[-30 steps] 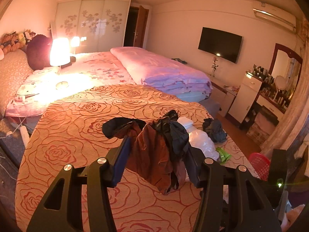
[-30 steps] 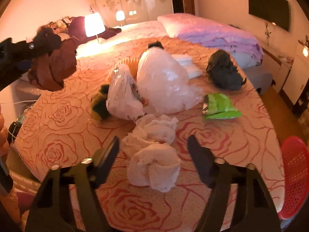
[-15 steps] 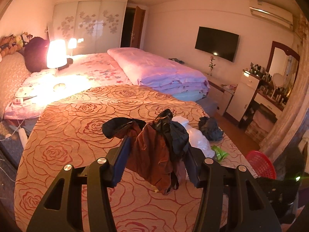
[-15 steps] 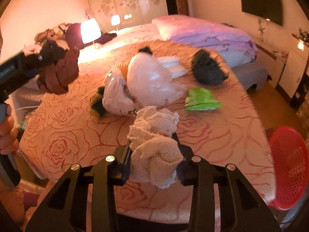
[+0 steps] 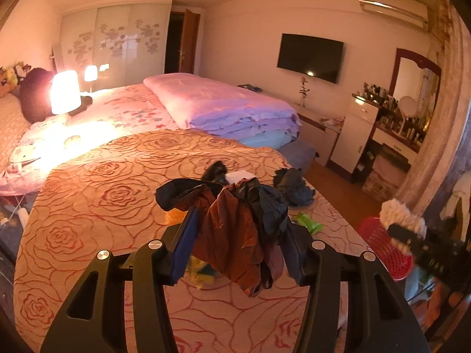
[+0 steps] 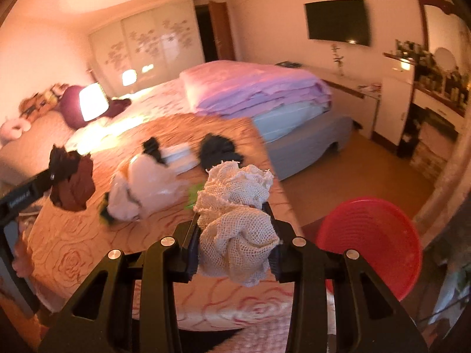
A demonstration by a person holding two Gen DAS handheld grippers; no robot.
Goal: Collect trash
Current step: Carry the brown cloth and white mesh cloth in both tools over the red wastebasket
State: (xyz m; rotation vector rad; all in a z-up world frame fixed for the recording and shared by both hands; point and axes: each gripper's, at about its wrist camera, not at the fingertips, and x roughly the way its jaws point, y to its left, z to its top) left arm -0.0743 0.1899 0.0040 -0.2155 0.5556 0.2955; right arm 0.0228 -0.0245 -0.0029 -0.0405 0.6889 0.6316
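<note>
Tongs on the right (image 6: 235, 247), apart around the white mesh rag (image 6: 238, 229) a second ago, have closed on it and lifted it off the bed (image 6: 76, 235), near the red basket (image 6: 376, 235); left tongs (image 5: 238, 244) stay clamped on the brown-and-black bag (image 5: 238, 235).

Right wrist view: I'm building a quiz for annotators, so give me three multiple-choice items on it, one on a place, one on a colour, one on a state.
1. Where is the red basket?
A. on the bed
B. on the floor beside the bed
C. on the dresser

2. What colour is the mesh cloth in the right gripper?
A. cream
B. green
C. black

3. How does the right gripper stand?
A. open and empty
B. shut on the mesh cloth
C. shut on a plastic bag

Key: 1 B, it stands low past the bedspread's edge; 2 A, the netted weave is off-white; 3 B, both pads press the bundle.
</note>
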